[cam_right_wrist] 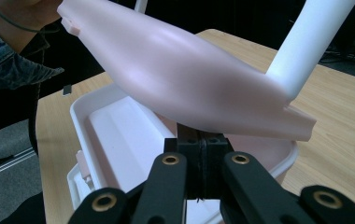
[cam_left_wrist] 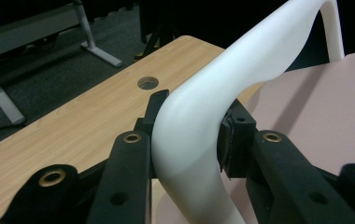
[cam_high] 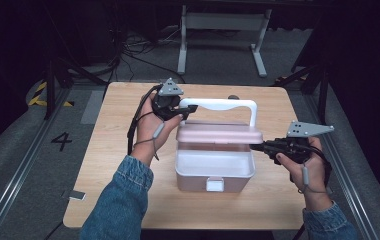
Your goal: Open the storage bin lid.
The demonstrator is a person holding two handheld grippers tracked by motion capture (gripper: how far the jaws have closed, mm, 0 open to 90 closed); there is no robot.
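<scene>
Spanning table crosswise, box (cam_high: 214,172) handle (cam_high: 221,104)

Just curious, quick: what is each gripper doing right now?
Left gripper: closed on the white handle.
Right gripper: closed, nothing visibly between its fingers, under the pink lid.

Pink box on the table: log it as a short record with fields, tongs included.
box: pink storage box on the wooden table, front latch toward the person
lid: pink lid raised, partly open
handle: white handle stands above the lid
left tongs: shut on the white handle at its left bend
right tongs: shut, at the lid's right edge; whether they pinch it is unclear
</scene>
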